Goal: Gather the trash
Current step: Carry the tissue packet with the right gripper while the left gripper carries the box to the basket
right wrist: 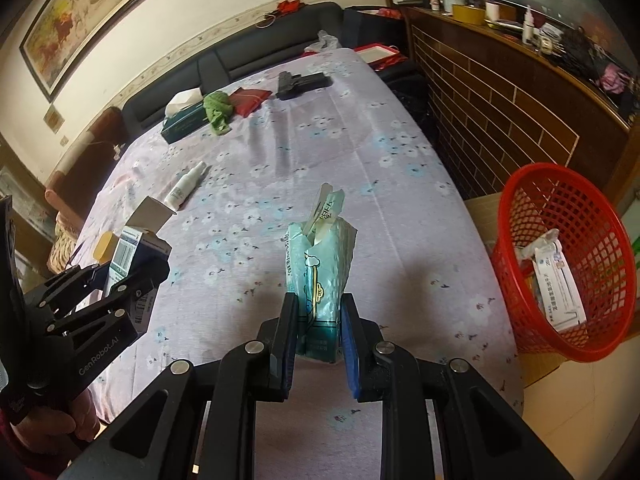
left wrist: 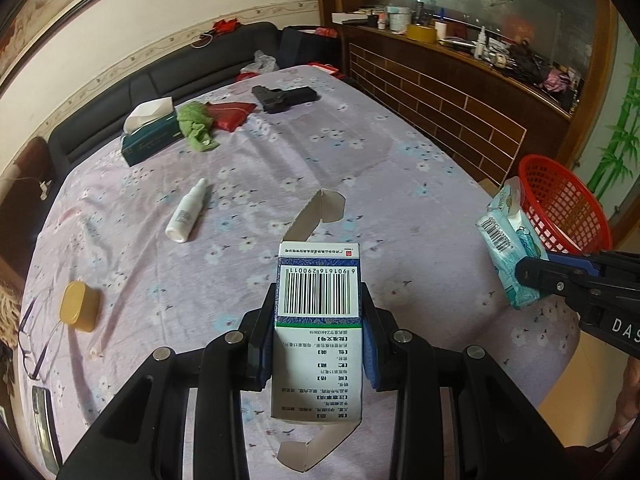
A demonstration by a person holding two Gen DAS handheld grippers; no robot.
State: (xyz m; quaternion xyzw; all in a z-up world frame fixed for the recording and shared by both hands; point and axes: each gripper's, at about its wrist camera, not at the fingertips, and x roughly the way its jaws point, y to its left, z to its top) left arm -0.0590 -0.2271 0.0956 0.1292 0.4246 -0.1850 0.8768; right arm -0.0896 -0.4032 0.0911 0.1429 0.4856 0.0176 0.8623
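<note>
My left gripper (left wrist: 319, 300) is shut on an empty white and green medicine box (left wrist: 318, 320) with open flaps, held above the flowered tablecloth (left wrist: 280, 152). It shows at the left of the right wrist view (right wrist: 132, 256). My right gripper (right wrist: 319, 300) is shut on a crumpled teal tissue packet (right wrist: 318, 264), also seen at the right of the left wrist view (left wrist: 510, 240). A red mesh basket (right wrist: 560, 264) stands beside the table at the right and holds some packaging. It also shows in the left wrist view (left wrist: 560, 204).
On the table lie a white spray bottle (left wrist: 188, 212), a yellow tin (left wrist: 79, 306), glasses (left wrist: 34, 340), a green tissue box (left wrist: 150, 134), a green cloth (left wrist: 196, 124), a red pouch (left wrist: 230, 114) and a black toy pistol (left wrist: 282, 98). A wooden counter (left wrist: 460, 92) stands at the right.
</note>
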